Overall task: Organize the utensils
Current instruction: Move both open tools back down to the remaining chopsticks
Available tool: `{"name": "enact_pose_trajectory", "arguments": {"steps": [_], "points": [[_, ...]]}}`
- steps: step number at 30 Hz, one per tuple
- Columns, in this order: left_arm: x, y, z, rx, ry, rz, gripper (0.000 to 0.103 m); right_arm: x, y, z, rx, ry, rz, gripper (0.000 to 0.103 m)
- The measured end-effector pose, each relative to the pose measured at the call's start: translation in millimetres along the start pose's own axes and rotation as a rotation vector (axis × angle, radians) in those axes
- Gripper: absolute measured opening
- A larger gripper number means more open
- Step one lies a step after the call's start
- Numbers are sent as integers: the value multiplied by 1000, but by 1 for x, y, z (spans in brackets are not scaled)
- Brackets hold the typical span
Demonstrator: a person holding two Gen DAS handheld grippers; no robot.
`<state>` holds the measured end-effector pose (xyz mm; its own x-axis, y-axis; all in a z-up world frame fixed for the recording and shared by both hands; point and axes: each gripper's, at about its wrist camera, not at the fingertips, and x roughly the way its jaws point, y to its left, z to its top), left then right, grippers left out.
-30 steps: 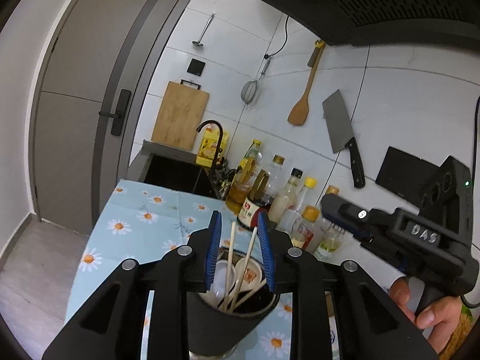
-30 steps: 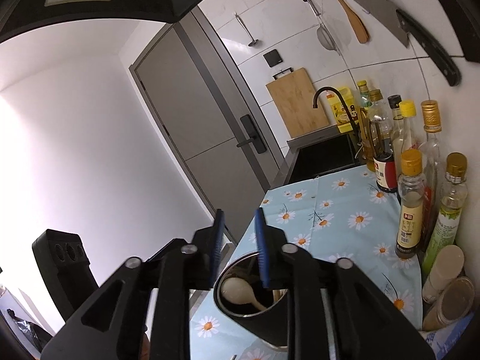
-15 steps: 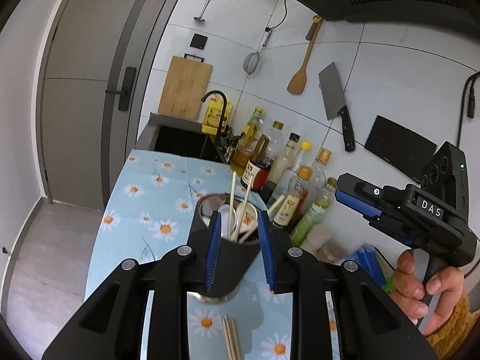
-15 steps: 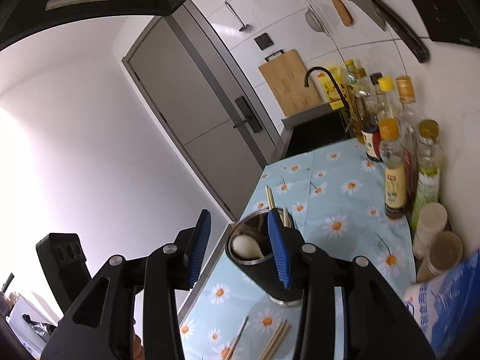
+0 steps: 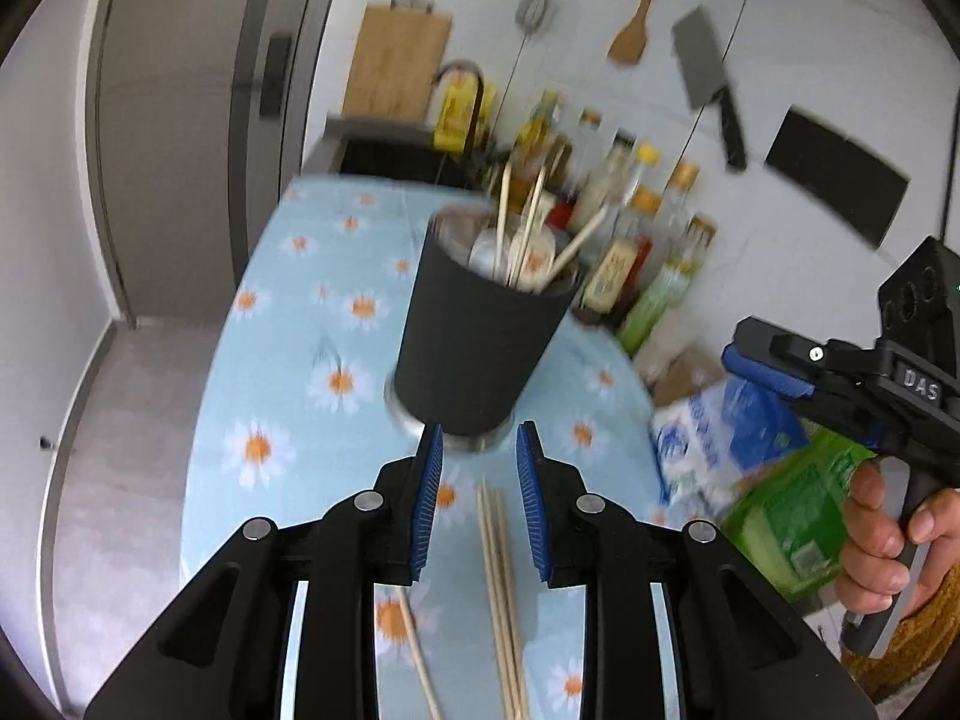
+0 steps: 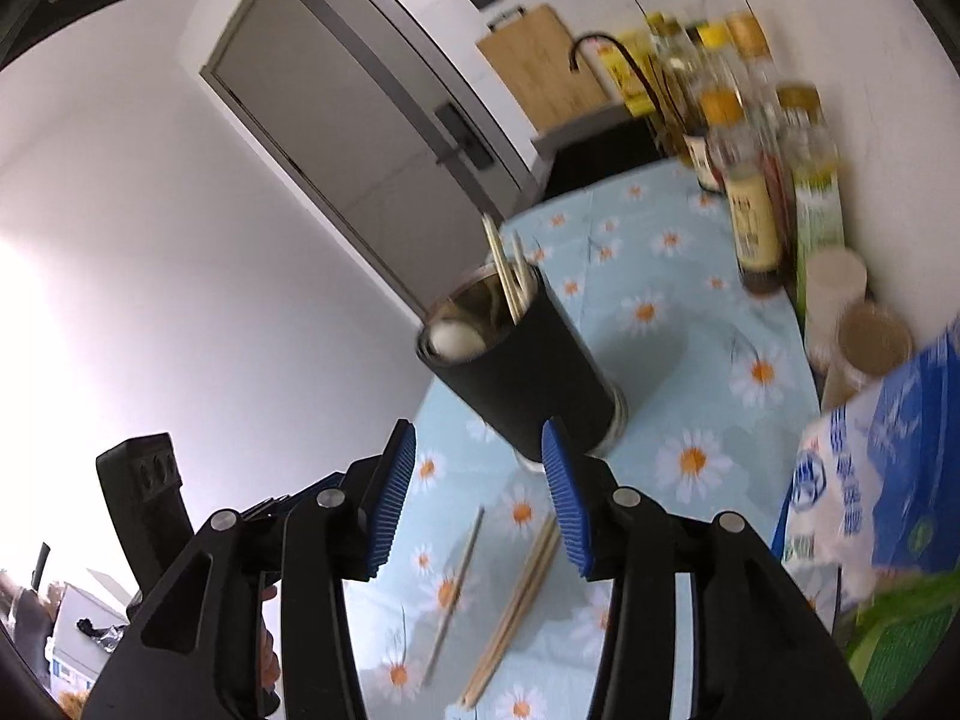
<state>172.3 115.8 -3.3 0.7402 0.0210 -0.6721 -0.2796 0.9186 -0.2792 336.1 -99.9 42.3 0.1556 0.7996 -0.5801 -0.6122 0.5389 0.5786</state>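
A black utensil cup [image 5: 474,330] stands upright on the daisy tablecloth [image 5: 288,324], with chopsticks and pale spoons inside. My left gripper [image 5: 479,441] hovers just short of its base, jaws a narrow gap apart with nothing between them. Loose chopsticks [image 5: 501,570] lie on the cloth below its fingers, and a single one [image 5: 420,654] lies to their left. In the right wrist view the cup [image 6: 528,384] is just beyond my right gripper [image 6: 479,429], whose jaws are opening and empty. A chopstick bundle [image 6: 522,588] lies below them. A hand [image 5: 882,546] holds the right gripper [image 5: 762,360].
Sauce and oil bottles [image 5: 624,222] line the wall behind the cup. A blue-white bag [image 5: 720,438] and a green pack [image 5: 798,516] sit at the right. Two round jars [image 6: 840,282] stand by the bottles. A sink [image 5: 390,156] lies beyond the cloth, whose left edge drops to the floor.
Both grippers drew back from the cup and tilted down, so the cup now stands ahead of the fingertips. Loose chopsticks came into view. The right jaws widened.
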Motion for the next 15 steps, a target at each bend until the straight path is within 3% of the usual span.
{"name": "enact_pose_trajectory", "arguments": {"steps": [15], "points": [[76, 29, -49, -105, 407, 111, 27, 39, -42, -56, 124, 237, -8, 45]]}}
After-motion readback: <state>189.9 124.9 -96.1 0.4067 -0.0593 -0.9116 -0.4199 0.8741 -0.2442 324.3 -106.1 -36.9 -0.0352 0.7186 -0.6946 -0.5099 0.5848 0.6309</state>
